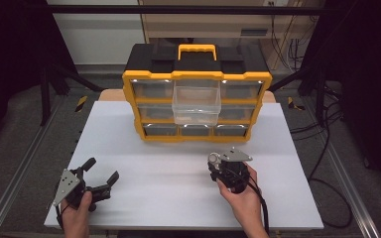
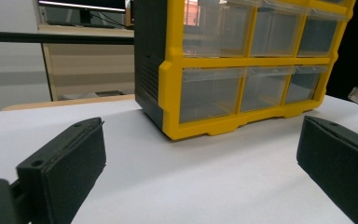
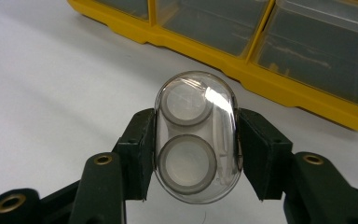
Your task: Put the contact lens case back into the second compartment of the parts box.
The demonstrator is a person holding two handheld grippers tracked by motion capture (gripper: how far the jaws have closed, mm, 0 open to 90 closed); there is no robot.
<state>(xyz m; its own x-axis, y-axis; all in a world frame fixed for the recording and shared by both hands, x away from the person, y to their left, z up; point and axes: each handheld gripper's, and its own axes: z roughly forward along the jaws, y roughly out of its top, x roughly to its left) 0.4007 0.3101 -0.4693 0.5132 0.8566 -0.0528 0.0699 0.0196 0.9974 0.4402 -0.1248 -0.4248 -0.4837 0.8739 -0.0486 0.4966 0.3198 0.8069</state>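
Observation:
A yellow and black drawer organizer point(image 1: 197, 91) stands at the back of the white table point(image 1: 144, 163), its top middle clear drawer point(image 1: 197, 101) pulled out. My right gripper point(image 1: 217, 161) is in front of it, shut on a clear oval capsule case point(image 3: 196, 136) that has two grey rings inside; the same case point(image 1: 214, 158) shows small in the high view. My left gripper point(image 1: 101, 171) rests at the table's near left, open and holding nothing. In the left gripper view the organizer point(image 2: 242, 65) is ahead between the spread jaws.
Black frame legs and cables lie on the floor on both sides of the table. A wooden cabinet point(image 1: 213, 20) stands behind the organizer. Bare white tabletop lies between the two grippers.

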